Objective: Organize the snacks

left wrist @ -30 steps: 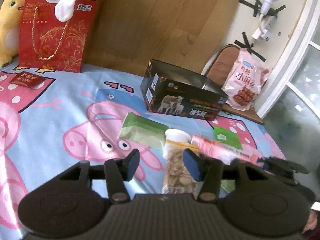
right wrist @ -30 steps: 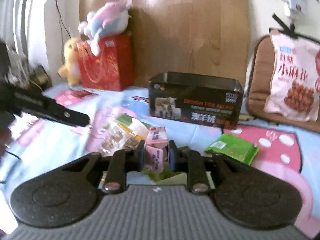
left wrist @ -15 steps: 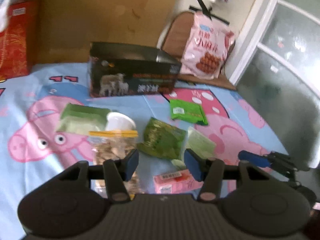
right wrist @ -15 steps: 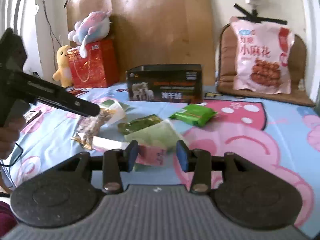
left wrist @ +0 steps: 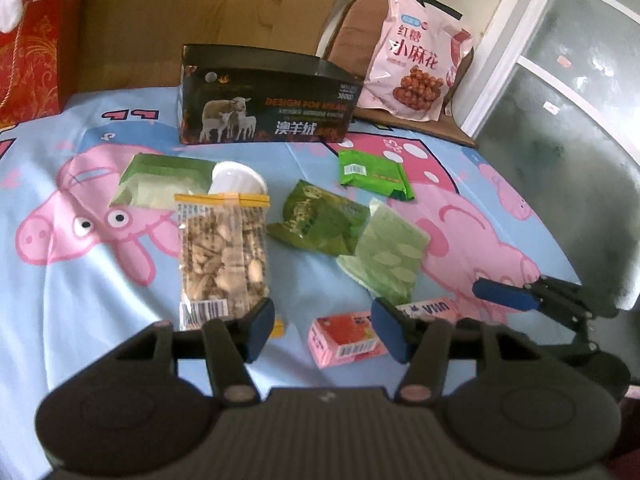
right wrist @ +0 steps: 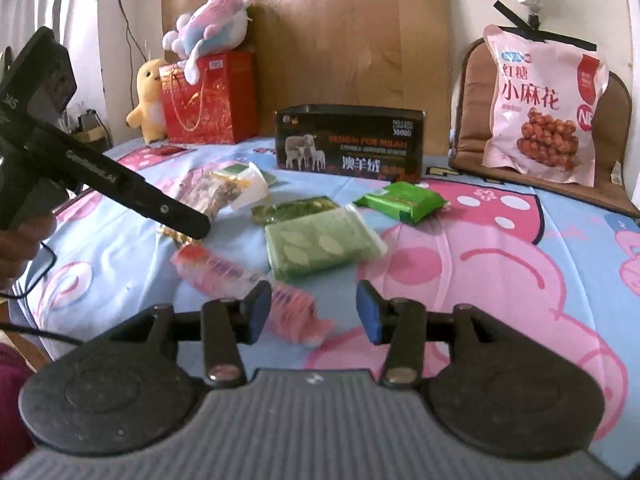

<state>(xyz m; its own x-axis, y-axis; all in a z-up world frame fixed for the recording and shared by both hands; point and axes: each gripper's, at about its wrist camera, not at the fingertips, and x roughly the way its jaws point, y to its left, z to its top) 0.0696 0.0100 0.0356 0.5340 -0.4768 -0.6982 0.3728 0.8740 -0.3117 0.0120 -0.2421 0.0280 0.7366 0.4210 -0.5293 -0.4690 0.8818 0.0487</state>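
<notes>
Cardboard box (left wrist: 268,96) stands apparently unfilled beyond the loose nut bag (left wrist: 222,256), green packets (left wrist: 320,218) and pink carton (left wrist: 344,340) on the cloth, so sorting remains; left gripper (left wrist: 322,330) and right gripper (right wrist: 312,312) hover spread, holding nothing.

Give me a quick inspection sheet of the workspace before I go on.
Surface: cartoon-pig sheet, flat.
Job's things: black box open at the back; nut bag, pink carton, three green packets loose in front of it.
Clutter: red gift bag, plush toys, large pink snack bag on a chair.
Grippers: left gripper and right gripper, jaws open, empty.
Cables: black cord at the left edge.
Surroundings: cardboard backdrop.
</notes>
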